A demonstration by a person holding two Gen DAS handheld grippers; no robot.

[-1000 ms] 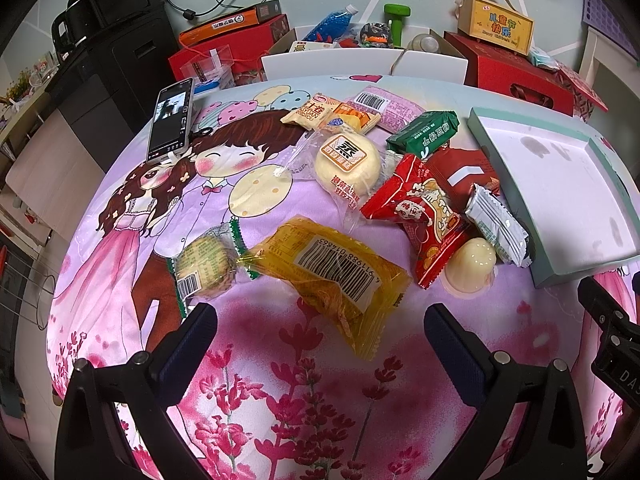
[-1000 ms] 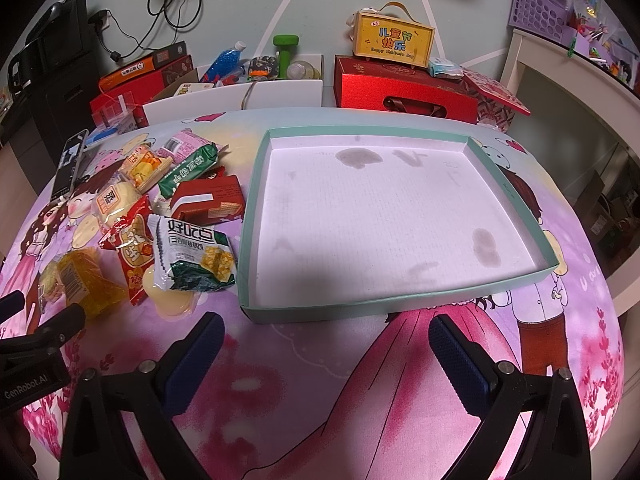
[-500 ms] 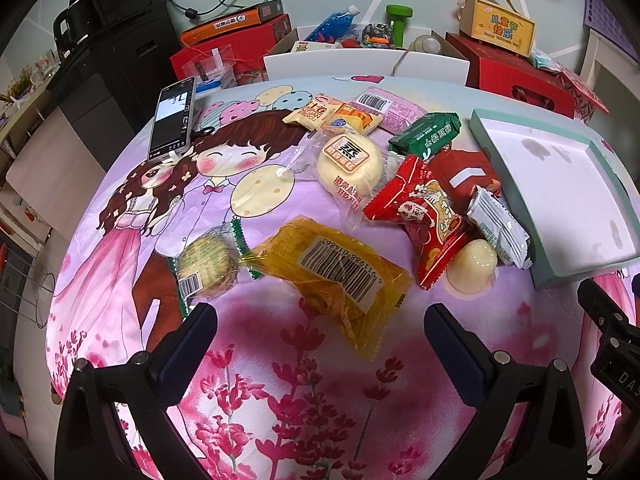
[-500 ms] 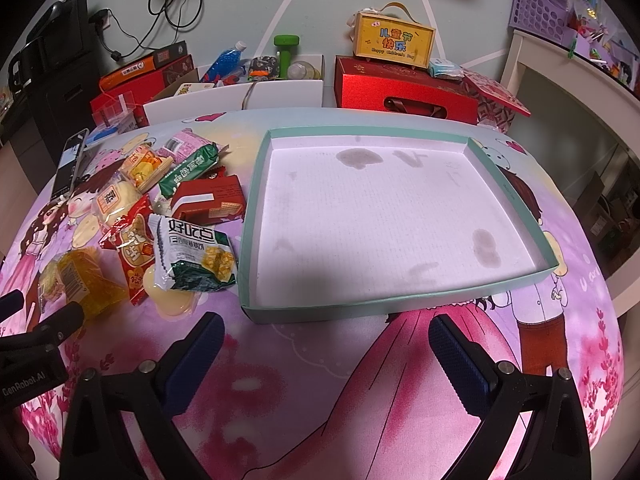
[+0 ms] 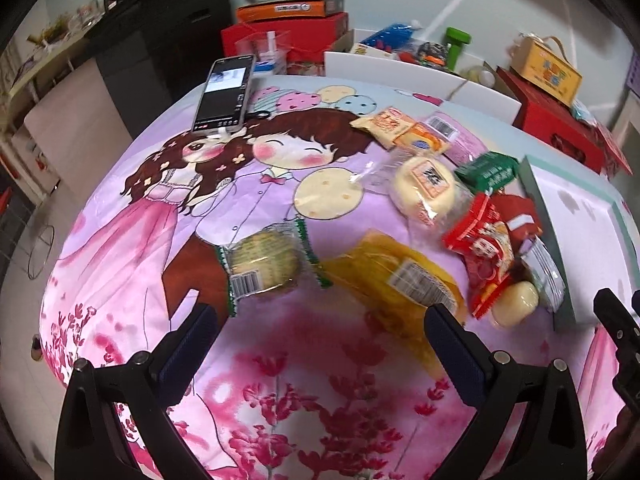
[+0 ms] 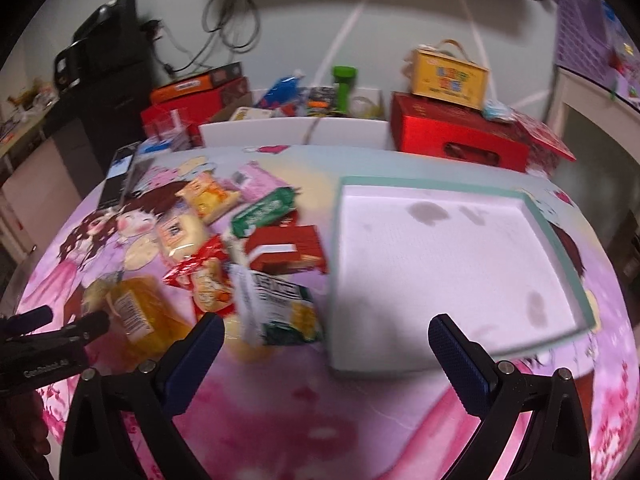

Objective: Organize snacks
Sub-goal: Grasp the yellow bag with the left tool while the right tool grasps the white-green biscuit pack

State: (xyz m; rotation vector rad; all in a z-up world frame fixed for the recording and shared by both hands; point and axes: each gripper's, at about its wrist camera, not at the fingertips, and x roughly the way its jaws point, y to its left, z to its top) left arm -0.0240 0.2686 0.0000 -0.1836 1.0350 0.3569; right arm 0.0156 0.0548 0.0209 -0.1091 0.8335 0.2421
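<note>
both grippers have swung left: left gripper (image 5: 320, 338) now faces green-edged cake pkt (image 5: 262, 266), jaws wide. right gripper (image 6: 326, 344) faces tray (image 6: 560, 240) edge, jaws wide, empty.

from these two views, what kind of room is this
Probably a lived-in room at home, used as a work spot: a table under a cartoon-print cloth, a phone propped on it, and gift boxes and clutter stacked against the wall behind.
</note>
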